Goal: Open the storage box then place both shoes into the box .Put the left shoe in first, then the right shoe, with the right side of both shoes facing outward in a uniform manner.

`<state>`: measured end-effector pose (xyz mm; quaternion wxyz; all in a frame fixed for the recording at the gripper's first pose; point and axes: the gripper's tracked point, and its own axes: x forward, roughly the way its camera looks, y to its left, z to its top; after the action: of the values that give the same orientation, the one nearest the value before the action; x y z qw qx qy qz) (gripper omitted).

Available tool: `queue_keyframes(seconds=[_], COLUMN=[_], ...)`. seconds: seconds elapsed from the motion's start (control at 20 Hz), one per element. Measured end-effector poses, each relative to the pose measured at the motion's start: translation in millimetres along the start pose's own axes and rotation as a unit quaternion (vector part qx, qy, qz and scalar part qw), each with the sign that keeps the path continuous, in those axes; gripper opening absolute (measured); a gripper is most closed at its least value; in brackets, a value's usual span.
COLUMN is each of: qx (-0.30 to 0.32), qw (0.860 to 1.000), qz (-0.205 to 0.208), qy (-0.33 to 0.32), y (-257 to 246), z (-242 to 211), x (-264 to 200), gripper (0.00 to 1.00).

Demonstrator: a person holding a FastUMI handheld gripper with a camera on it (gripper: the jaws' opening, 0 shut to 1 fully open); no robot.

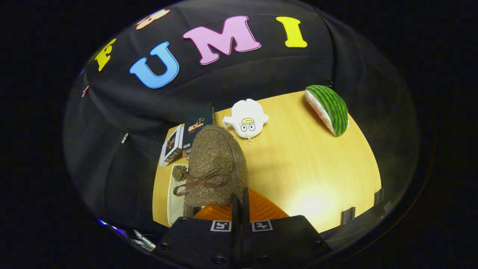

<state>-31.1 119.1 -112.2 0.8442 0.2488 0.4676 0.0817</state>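
Note:
A brown fuzzy shoe (214, 168) with a brown bow and pom-poms hangs above the wooden table (306, 168), just ahead of my fingers. Its orange ribbed part (261, 209) shows on both sides of the fingers. My gripper (241, 205) is shut on the shoe's near edge, and the two fingers stand almost together. A pale, flat box-like thing (173, 196) lies on the table under the shoe and left of it, mostly hidden by the shoe. I cannot tell whether it is open.
Two books (186, 136) lie at the table's far left corner beyond the shoe. A white plush toy (246, 119) sits at the back and a watermelon-slice plush (328, 108) at the far right. Dark clips (348, 215) sit on the near right edge.

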Motion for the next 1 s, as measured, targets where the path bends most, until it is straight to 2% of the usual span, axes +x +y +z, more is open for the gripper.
queue_keyframes(seconds=[0.15,0.4,0.65,0.85,1.0], qx=[-0.015,-0.014,-0.047,-0.059,-0.06], qw=[1.0,0.997,0.99,0.988,0.989], qz=[0.001,-0.041,-0.081,-0.098,-0.089], qy=[0.018,0.07,0.104,0.099,0.101], y=[38,61,49,42,47], z=[-12,-61,-96,-94,-95], x=[24,71,94,100,98], gripper=[0.05,0.05,0.05,0.06,0.14])
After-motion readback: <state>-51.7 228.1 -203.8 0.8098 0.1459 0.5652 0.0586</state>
